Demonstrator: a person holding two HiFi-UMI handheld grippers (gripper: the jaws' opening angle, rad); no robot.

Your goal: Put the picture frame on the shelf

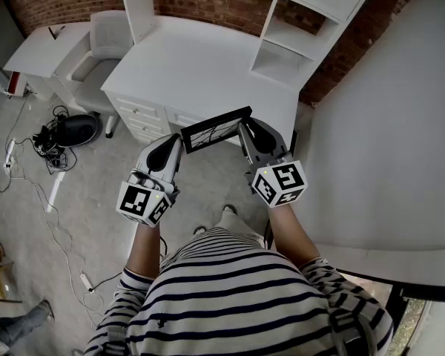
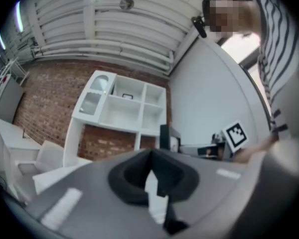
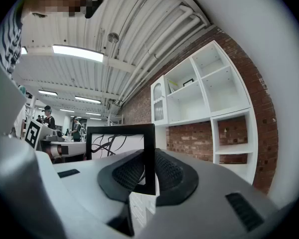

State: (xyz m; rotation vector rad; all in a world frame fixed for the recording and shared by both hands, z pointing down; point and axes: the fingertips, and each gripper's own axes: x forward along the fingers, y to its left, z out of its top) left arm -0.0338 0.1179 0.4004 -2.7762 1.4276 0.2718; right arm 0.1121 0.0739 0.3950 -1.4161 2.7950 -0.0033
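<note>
The black picture frame [image 1: 215,130], with a dark line drawing on white, hangs in the air just in front of the white desk [image 1: 200,65]. My right gripper [image 1: 242,130] is shut on its right edge; in the right gripper view the frame [image 3: 120,142] stands upright between the pads [image 3: 172,176]. My left gripper [image 1: 179,142] sits at the frame's left end with its jaws together and nothing between them [image 2: 150,159]; the frame [image 2: 165,136] shows edge-on just beyond. The white cubby shelf [image 1: 297,43] stands on the desk's far right [image 2: 124,108] [image 3: 204,93].
A white chair [image 1: 96,58] stands left of the desk, with a black object and tangled cables [image 1: 55,133] on the floor. A large white panel [image 1: 389,139] runs along the right. Desk drawers [image 1: 144,117] face me below the frame.
</note>
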